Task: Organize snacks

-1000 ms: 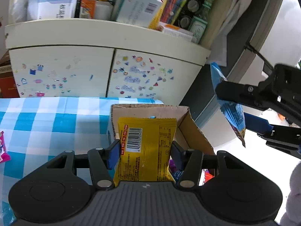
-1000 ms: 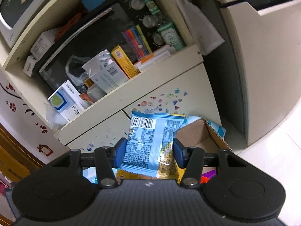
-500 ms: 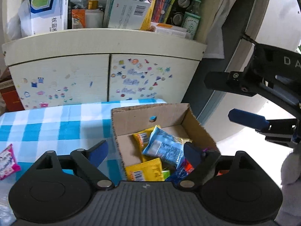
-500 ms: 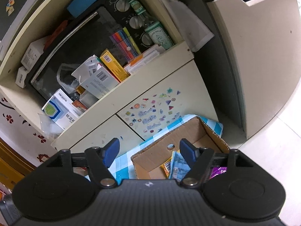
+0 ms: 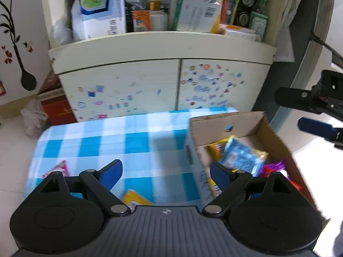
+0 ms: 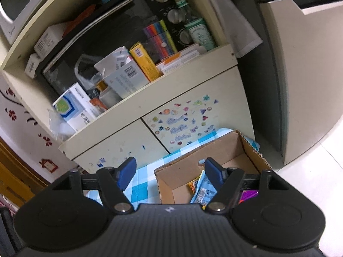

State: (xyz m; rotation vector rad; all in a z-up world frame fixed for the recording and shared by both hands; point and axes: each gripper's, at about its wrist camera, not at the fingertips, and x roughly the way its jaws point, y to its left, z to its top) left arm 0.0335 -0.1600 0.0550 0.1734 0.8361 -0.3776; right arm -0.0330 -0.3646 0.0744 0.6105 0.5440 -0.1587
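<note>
Hovering over the blue-and-white checked tablecloth (image 5: 120, 141), the left gripper (image 5: 165, 171) had its blue-padded jaws spread and still opening, with nothing between them. Its right finger stood just over the near-left wall of the open brown cardboard box (image 5: 276, 141), which sat at the right end of the cloth. Inside the box lay a light blue snack packet (image 5: 240, 156) on top of a yellow snack packet (image 5: 218, 147), with a purple wrapper (image 5: 276, 167) toward the near right corner. On the cloth itself, a second yellow packet (image 5: 135, 199) lay close under the left gripper, and a pink packet (image 5: 57, 169) lay at the cloth's left side, blurred so that its print could not be read. The right gripper (image 6: 170, 171) was released as well, its jaws apart and empty above the box's left wall; in the left wrist view it appeared at the right edge, above the box. Behind the table stood a cream cabinet (image 5: 150, 53) with sticker-covered doors and a shelf crowded with cartons and bottles.
</note>
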